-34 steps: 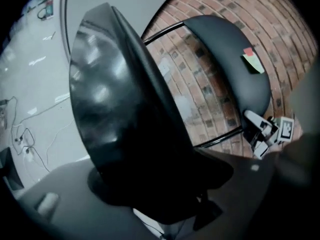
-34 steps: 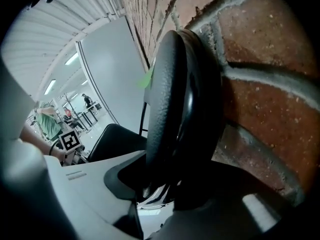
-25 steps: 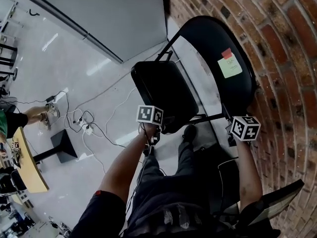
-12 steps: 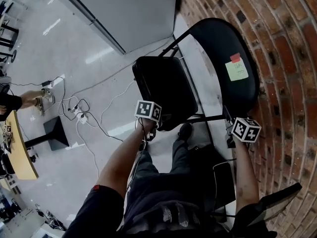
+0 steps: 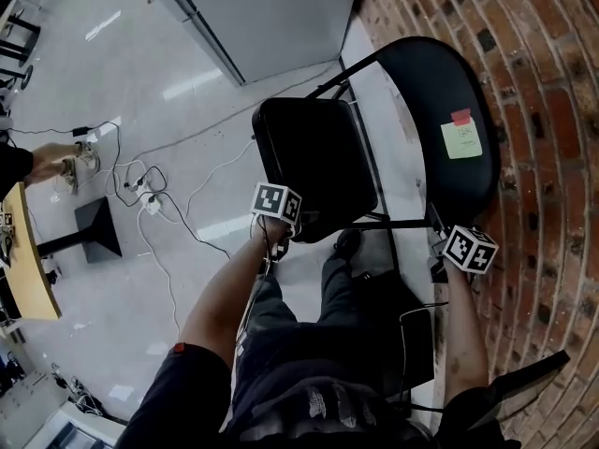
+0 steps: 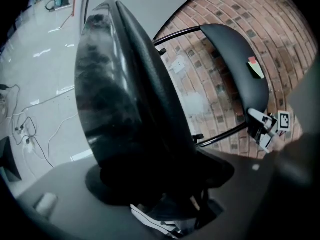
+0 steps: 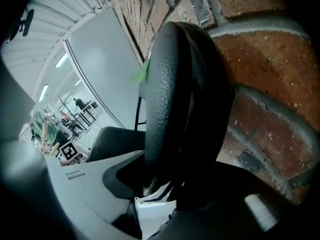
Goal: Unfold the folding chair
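folding chair | by the brick wall, part opened, seat tilted up, well apart from backrest | left gripper jaws clamped on seat's near edge | right gripper jaws clamped on backrest's lower rim | green note stuck on backrest | cables on floor at left

Left tongs clamped on black seat; backrest with sticky note before brick wall

Dark short sleeve, red hem, behind left gripper; dark trousers; black shoe btwn it & right gripper
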`<state>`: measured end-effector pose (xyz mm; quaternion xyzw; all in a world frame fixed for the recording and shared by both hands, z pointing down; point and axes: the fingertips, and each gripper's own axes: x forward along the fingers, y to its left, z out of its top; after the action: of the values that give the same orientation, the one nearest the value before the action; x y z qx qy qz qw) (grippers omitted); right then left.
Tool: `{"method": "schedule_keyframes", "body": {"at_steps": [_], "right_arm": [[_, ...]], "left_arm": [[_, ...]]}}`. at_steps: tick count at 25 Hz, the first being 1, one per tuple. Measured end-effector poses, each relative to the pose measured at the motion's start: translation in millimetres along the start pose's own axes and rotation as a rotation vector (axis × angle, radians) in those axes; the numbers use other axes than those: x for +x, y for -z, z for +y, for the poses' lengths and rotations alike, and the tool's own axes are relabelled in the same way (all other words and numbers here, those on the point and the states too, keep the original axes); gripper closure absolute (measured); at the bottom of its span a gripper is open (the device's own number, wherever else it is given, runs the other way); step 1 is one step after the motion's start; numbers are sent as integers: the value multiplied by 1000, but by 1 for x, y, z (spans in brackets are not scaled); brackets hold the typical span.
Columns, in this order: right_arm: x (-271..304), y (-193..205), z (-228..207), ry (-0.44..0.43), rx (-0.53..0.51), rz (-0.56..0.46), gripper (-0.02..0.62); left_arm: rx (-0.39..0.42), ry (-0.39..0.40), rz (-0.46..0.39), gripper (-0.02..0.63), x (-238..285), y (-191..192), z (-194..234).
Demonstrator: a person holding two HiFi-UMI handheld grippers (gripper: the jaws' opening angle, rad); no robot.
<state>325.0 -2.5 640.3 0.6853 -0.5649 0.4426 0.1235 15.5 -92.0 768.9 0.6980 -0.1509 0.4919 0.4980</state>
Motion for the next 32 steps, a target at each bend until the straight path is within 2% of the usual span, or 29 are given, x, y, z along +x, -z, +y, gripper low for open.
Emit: {"method": "schedule_keyframes", "body": {"at_steps": [19, 32], "right_arm": [[16, 24, 11, -17, 97, 93, 431], [39, 58, 46, -44, 112, 166, 434]], "left_arm": [[-72, 37, 31, 192, -1, 33, 71], [-125, -3, 33, 169, 2, 62, 140]]}}
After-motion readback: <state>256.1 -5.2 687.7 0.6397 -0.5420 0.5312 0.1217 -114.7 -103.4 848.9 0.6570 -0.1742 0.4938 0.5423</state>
